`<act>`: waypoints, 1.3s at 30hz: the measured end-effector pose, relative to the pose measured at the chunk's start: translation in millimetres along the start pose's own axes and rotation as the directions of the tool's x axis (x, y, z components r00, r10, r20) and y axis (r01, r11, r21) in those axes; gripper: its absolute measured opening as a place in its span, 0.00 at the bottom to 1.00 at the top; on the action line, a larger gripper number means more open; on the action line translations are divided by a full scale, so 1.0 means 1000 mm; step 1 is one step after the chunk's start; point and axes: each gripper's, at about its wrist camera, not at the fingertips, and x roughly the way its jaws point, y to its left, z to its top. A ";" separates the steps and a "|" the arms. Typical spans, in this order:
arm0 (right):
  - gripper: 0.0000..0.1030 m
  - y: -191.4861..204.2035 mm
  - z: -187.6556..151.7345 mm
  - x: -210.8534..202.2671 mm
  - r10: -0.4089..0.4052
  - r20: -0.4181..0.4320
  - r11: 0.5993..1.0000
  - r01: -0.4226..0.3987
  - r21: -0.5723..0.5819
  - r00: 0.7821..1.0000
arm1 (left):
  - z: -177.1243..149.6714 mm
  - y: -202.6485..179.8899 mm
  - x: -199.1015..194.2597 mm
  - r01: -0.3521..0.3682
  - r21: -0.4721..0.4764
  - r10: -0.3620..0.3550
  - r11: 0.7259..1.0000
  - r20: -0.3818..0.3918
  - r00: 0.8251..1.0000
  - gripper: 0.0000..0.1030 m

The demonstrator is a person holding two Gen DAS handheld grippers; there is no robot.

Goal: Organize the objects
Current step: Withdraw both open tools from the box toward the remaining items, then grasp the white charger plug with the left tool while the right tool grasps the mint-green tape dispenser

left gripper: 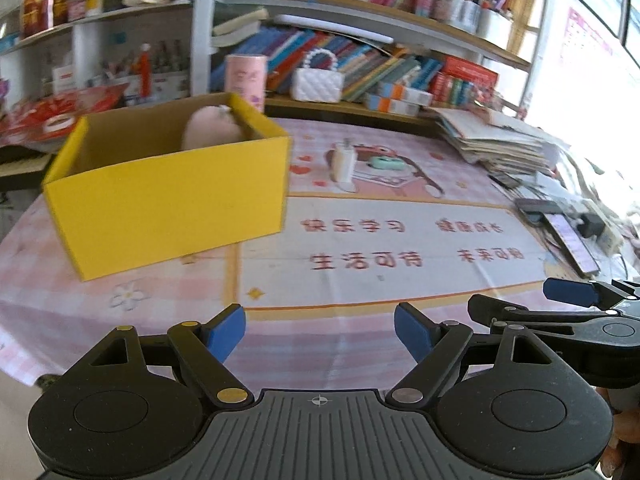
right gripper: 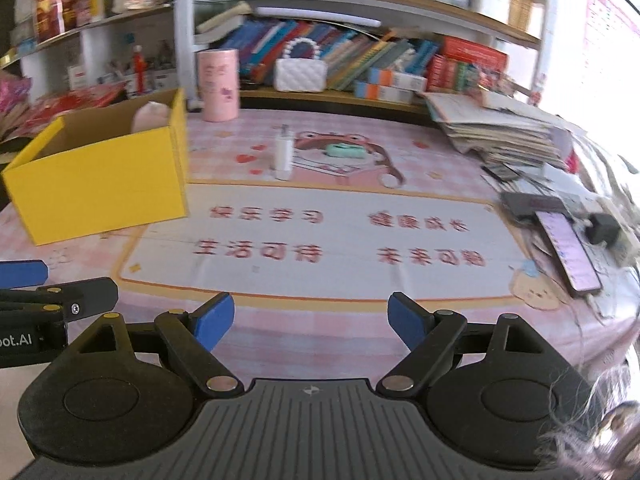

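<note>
Surface (left gripper: 360, 320) under a pink checked cloth (right gripper: 320, 328), cartoon print at the far side. White panel on the cloth carries red Chinese characters, upside down from both cameras; they appear to read 快乐学习, 健康成长, 生活可待, 未来可期.

Shelves (right gripper: 360, 4) behind, crammed with books; spine text too blurred to read.

Yellow box (left gripper: 168, 204), cardboard, open top, brown inside, sits on the left part of the surface. A pale pink soft thing (left gripper: 210, 130) stands inside, its top showing above the rim; the rest is hidden by the wall.

Paper stack (right gripper: 504, 132) on the right far side, edges ragged.

Pink canister (right gripper: 219, 84) upright behind the box's right corner, with pink print I cannot read. White quilted handbag (right gripper: 300, 74) with bead handle on the lower shelf.

Phone (right gripper: 568, 250) near the right edge, screen lit, next to a black charger block (right gripper: 604, 228).

White plug adapter (right gripper: 283, 154) upright mid-surface on the cartoon print, well apart from the box. Mint green case (right gripper: 346, 151) lies just to its right, flat.

Left claw (left gripper: 320, 336): blue pads spread wide, grasping nothing, low over the near edge. Right claw (right gripper: 310, 326): likewise spread and empty, beside the left. The left tool's body shows partial lettering "oot.AI" in the right wrist view.
</note>
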 end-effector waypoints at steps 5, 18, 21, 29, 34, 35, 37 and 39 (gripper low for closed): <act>0.82 -0.022 -0.001 0.005 -0.037 -0.017 0.999 0.037 0.025 0.999 | 0.007 -0.019 0.018 0.040 0.029 -0.039 0.999 -0.020 0.999 0.81; 0.82 -0.056 0.027 0.050 -0.029 -0.040 0.999 0.030 0.028 0.999 | 0.038 -0.042 0.063 0.024 0.036 -0.023 0.999 -0.031 0.999 0.81; 0.82 -0.061 0.039 0.063 -0.016 -0.037 1.000 0.017 0.021 0.999 | 0.047 -0.045 0.074 0.009 0.035 -0.008 0.999 -0.024 1.000 0.81; 0.82 -0.081 0.070 0.101 0.008 -0.025 1.000 -0.007 0.013 1.000 | 0.075 -0.058 0.107 -0.037 0.035 0.036 0.999 0.005 0.999 0.80; 0.80 -0.095 0.090 0.122 0.023 -0.004 1.000 -0.023 0.012 1.000 | 0.091 -0.063 0.125 -0.073 0.009 0.073 0.997 0.022 0.997 0.79; 0.80 -0.098 0.094 0.126 0.028 0.002 1.000 -0.028 0.010 1.000 | 0.094 -0.064 0.129 -0.080 0.004 0.080 0.997 0.027 0.996 0.78; 0.80 -0.103 0.103 0.135 0.034 0.014 0.999 -0.034 0.005 0.999 | 0.101 -0.067 0.137 -0.096 -0.001 0.096 0.995 0.033 0.995 0.72; 0.79 -0.108 0.111 0.144 0.042 0.024 0.999 -0.043 0.004 0.999 | 0.108 -0.069 0.147 -0.112 -0.004 0.112 0.994 0.034 0.993 0.67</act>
